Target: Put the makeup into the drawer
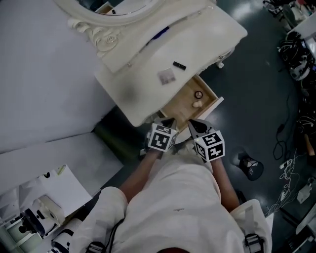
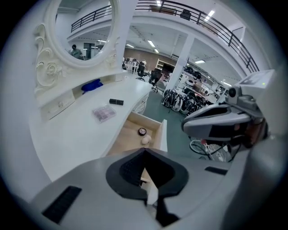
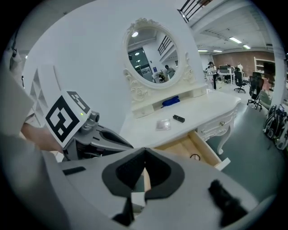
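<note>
The vanity's wooden drawer [image 1: 183, 103] stands pulled out. Inside it lie a round black compact [image 1: 198, 94] and a beige sponge [image 1: 197, 104], which also show as the compact [image 2: 142, 131] and sponge [image 2: 145, 140] in the left gripper view. On the white tabletop rest a clear palette [image 1: 167, 76] and a black lipstick [image 1: 179, 65]. My left gripper [image 1: 168, 121] and right gripper [image 1: 193, 124] hover side by side just short of the drawer's near end. Both are shut with nothing between the jaws. In their own views the left gripper [image 2: 145, 151] and right gripper [image 3: 145, 151] point toward the drawer [image 3: 185, 150].
An ornate oval mirror [image 1: 116, 10] stands at the back of the vanity, and a blue object [image 1: 160, 33] lies on its shelf. A black round item [image 1: 251, 167] and cables [image 1: 291, 148] lie on the dark floor to the right. A white desk [image 1: 44, 192] is at lower left.
</note>
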The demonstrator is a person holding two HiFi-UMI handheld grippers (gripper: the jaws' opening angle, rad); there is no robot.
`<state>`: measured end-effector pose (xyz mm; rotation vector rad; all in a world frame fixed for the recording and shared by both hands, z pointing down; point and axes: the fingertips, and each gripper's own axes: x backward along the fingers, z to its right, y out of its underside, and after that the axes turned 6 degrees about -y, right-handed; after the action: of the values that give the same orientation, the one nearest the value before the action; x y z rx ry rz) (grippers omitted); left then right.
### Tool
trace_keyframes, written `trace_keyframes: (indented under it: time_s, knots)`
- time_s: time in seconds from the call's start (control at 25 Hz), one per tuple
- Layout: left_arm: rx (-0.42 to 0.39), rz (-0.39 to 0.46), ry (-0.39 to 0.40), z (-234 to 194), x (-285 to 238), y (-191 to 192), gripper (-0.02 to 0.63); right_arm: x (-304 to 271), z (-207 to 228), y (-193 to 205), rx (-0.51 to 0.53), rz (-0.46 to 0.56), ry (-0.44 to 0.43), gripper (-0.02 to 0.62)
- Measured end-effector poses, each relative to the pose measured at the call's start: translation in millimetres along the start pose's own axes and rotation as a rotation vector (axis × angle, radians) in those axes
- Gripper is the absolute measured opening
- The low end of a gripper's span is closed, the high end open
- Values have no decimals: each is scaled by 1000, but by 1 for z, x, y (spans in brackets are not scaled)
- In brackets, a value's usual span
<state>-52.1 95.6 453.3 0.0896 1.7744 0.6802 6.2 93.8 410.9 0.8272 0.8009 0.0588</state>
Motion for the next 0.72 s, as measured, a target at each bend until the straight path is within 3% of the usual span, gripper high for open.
trace_keyframes:
  time_s: [0.72]
  knots:
    - [35,14,9,-15,13,1,11,-14,-15,-12,62,-49,-26,12]
